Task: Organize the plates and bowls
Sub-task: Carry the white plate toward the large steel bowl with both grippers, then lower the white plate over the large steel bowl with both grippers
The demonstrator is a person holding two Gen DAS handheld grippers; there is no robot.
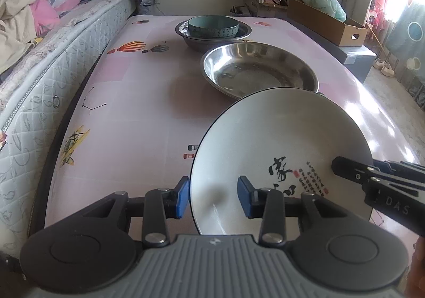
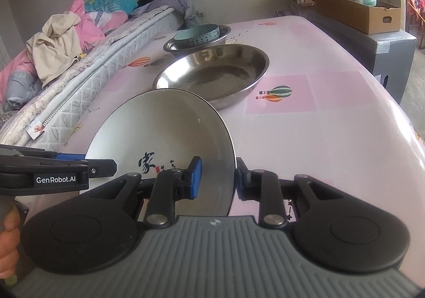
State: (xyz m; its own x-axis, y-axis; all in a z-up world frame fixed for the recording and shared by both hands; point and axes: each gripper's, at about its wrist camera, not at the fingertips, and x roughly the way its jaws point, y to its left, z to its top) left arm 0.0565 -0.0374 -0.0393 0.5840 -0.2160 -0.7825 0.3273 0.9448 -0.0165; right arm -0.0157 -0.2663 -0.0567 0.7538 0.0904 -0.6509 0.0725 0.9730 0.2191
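The white plate's point(image 1: 265, 144) near rim is hidden behind the gripper body in both views. Its small red script point(image 1: 310, 178) is illegible. The teal bowl point(image 1: 212, 27) conceals the steel bowl's point(image 1: 196, 44) interior.

White plate point(image 1: 279, 144), black calligraphy, tilted; steel basin point(image 1: 259, 69) behind; teal bowl point(image 1: 213, 26) nested beyond.

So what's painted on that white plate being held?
Black brush calligraphy with small red text and a thin dark rim on the white plate; clearest in the left wrist view.
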